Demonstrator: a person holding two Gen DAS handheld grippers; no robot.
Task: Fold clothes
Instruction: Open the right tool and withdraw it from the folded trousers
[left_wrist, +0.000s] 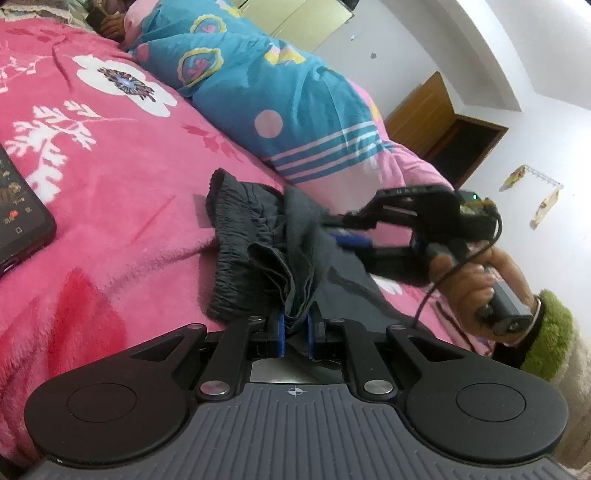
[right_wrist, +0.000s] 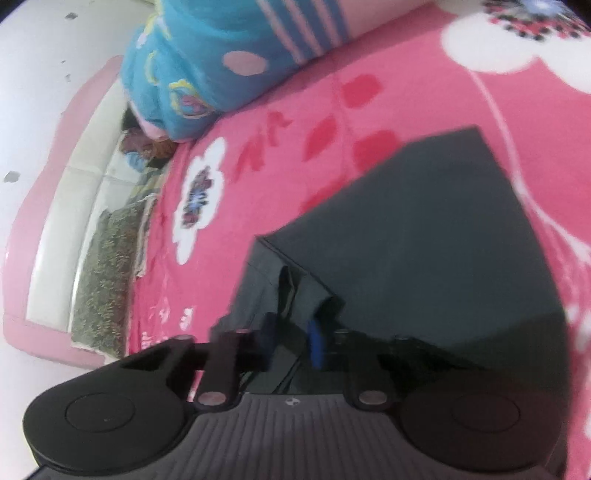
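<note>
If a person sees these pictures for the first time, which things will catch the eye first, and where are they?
First comes the bright pink blanket with white flowers, which covers the bed. In the middle lies a dark grey garment, its gathered waistband bunched up; both hand-held grippers pinch it, the left one from below and the right one from the right. Behind it lies a blue patterned quilt.

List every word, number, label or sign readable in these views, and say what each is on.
No readable text in either view.
Phone on the pink blanket: screen shows small icons, too small to read.
Left gripper base: only a crosshair mark, no lettering.
Right wrist view: too blurred to read anything.
</note>
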